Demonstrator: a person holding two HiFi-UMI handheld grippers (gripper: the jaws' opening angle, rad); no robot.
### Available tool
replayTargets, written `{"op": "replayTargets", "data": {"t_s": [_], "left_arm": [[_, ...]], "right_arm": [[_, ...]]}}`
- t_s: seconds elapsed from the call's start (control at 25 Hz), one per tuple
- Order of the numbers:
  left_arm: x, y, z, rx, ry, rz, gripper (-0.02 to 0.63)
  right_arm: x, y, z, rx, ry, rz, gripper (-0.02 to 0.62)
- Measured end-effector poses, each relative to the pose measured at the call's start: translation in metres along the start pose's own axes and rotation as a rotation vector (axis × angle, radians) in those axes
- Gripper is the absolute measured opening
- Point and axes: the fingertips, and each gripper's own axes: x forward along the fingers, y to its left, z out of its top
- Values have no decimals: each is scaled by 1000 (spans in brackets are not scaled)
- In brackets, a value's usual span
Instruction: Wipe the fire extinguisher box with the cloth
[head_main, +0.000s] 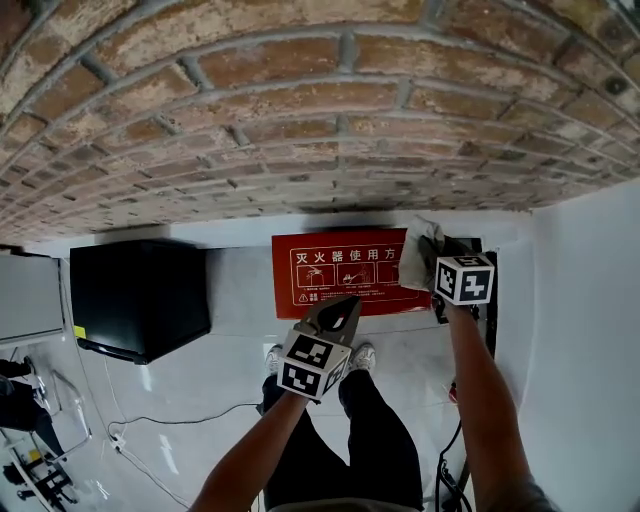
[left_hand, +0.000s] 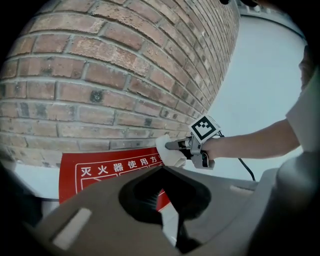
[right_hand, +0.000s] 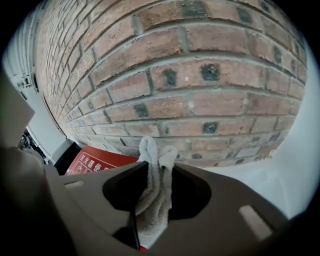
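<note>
The red fire extinguisher box (head_main: 340, 272) stands on the floor against the brick wall, white characters on its top. My right gripper (head_main: 437, 262) is shut on a white cloth (head_main: 418, 252) and holds it over the box's right end. In the right gripper view the cloth (right_hand: 152, 192) fills the gap between the jaws, with the box (right_hand: 97, 161) at lower left. My left gripper (head_main: 345, 308) hangs shut and empty in front of the box, near its front edge. In the left gripper view I see the box (left_hand: 107, 170), the cloth (left_hand: 168, 150) and the right gripper (left_hand: 175, 145).
A black box (head_main: 140, 295) stands on the floor left of the red one. The brick wall (head_main: 300, 110) rises right behind both. A white wall (head_main: 590, 330) closes the right side, with a dark stand and cables (head_main: 488, 320) beside it. My legs and shoes (head_main: 362, 355) are below.
</note>
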Motion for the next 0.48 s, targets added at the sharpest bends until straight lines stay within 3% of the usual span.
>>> {"op": "replayTargets", "data": {"t_s": [0.32, 0.48], "left_arm": [[16, -23, -5, 10, 13, -10, 1], [17, -32, -13, 20, 26, -25, 1]], "right_arm": [[-31, -56, -24, -11, 46, -92, 135], [-53, -64, -53, 16, 90, -75, 132]]}}
